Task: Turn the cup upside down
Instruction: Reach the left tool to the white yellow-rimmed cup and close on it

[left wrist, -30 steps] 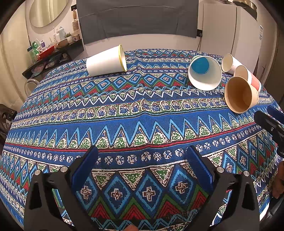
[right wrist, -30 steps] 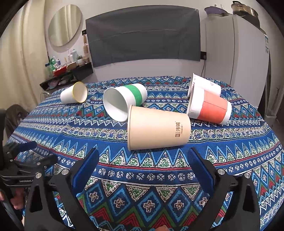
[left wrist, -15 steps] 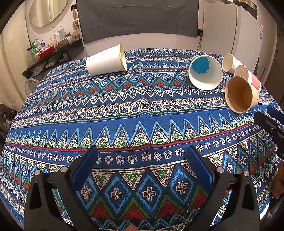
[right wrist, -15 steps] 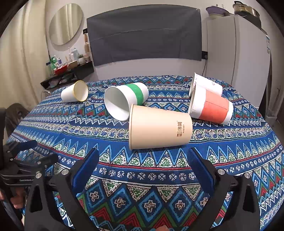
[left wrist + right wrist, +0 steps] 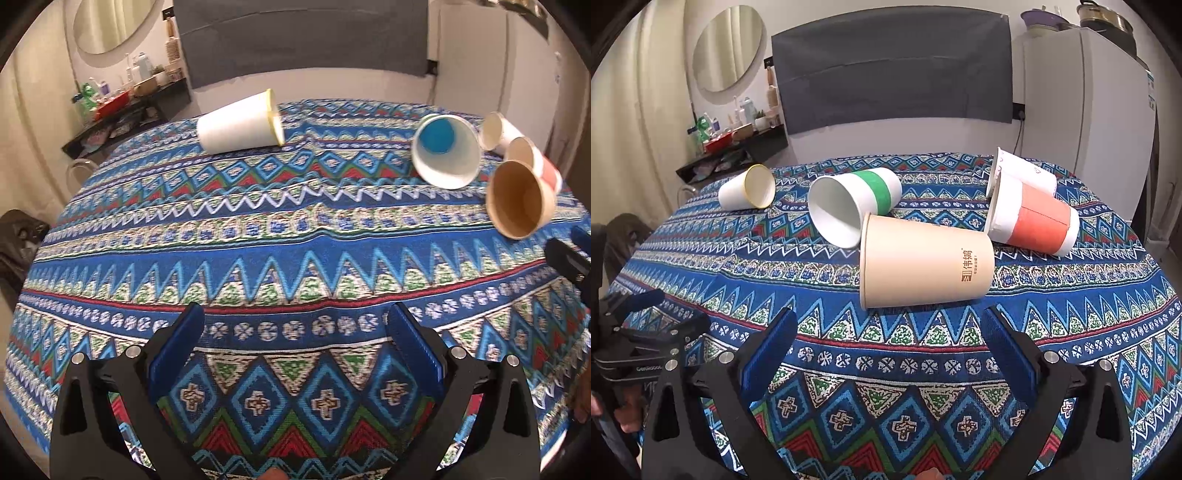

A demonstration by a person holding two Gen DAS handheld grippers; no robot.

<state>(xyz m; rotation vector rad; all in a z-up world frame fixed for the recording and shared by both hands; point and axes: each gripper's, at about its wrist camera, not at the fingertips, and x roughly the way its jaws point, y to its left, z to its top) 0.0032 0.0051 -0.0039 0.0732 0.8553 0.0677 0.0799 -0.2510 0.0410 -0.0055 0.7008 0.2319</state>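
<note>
Tan cup lay on side on surface, just ahead of right gripper, axis crosswise to fingers, mouth toward left. Right fingers spread wide, empty. Left gripper also spread, empty, farther from cup; right nearer.

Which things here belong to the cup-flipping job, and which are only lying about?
For the job:
- tan cup, on its side, nearest the right tool
- green-band cup
- orange-band cup
- white printed cup
- yellow-rim cup
- left tool, open

Just lying about:
- mirror
- fridge
- shelf clutter
- patterned tablecloth
</note>
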